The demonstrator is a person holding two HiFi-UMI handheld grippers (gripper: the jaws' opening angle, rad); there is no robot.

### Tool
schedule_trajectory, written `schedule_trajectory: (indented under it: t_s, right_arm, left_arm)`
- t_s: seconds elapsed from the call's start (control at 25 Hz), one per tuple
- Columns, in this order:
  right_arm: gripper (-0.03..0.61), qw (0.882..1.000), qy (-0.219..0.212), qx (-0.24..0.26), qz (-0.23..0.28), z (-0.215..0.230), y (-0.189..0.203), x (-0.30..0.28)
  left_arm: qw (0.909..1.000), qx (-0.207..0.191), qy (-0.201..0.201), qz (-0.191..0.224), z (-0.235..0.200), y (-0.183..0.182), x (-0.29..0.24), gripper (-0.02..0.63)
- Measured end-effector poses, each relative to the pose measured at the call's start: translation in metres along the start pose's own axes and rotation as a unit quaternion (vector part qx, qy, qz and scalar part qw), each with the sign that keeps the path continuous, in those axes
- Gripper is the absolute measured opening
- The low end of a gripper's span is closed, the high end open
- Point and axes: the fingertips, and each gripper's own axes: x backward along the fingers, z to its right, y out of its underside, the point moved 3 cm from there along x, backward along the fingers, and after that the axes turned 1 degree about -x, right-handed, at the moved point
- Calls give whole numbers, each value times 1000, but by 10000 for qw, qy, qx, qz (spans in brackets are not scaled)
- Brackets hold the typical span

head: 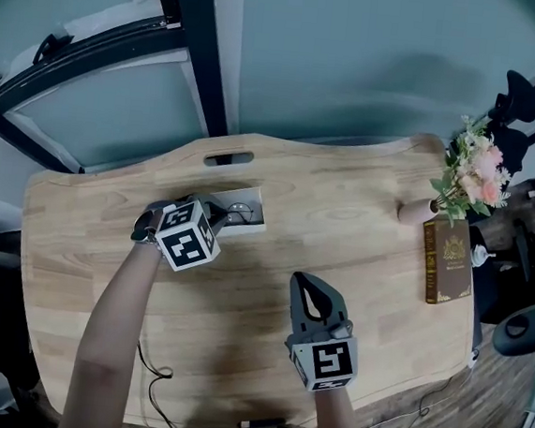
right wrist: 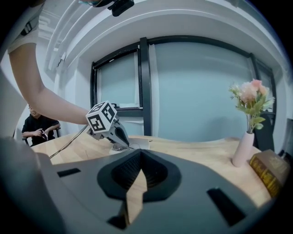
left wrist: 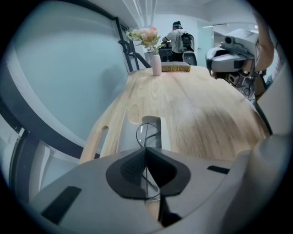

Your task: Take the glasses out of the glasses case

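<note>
The left tongs (head: 216, 216) point steeply down into the open glasses case (head: 247, 227). In the left gripper view their jaws are pressed together on a thin wire part of the glasses (left wrist: 147, 133), with the wire running down through the seam between the pads. One round lens lies just beyond the tips of these tongs, low inside the pale case, so the glasses look gripped but not yet raised out of it. The case lies on the desk (head: 343, 216), directly under and ahead of the left tongs.

The right tongs (head: 310, 284) hang above bare wood, well apart from the case, which sits ahead of them and to their left. Their jaws are closed together with nothing between them; only the desk shows through the gap below the tips. A vase of flowers (head: 418, 212) and a book (head: 449, 263) stand far off to the right of the right tongs and play no part.

By my reading, the reach and the grip are done. What is left is lifting the glasses clear of the case without the thin wire slipping, then setting them down. Nothing steadies the case, so it may drag along as the glasses come up
</note>
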Motion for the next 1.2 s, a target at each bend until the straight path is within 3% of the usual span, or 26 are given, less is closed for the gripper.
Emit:
schedule_trajectory:
  t_s: [0.16, 0.6, 0.96, 1.2]
  right_arm:
    - [11, 10000, 12, 85, 12, -6, -6, 14]
    - [11, 9982, -102, 397, 449, -39, -47, 52]
    - [11, 9970, -206, 433, 600, -78, -60, 61]
    - [11, 9958, -430, 586, 548, -107, -60, 50]
  left_arm:
    - [9982, -136, -563, 160, -7, -13, 23, 21]
    - [9932, 29, -1034, 534, 11, -29, 102, 21]
    - [9855, 509, -1545, 483, 20, 34, 175, 21]
    - [9824, 866, -1609, 375, 18, 78, 189, 21]
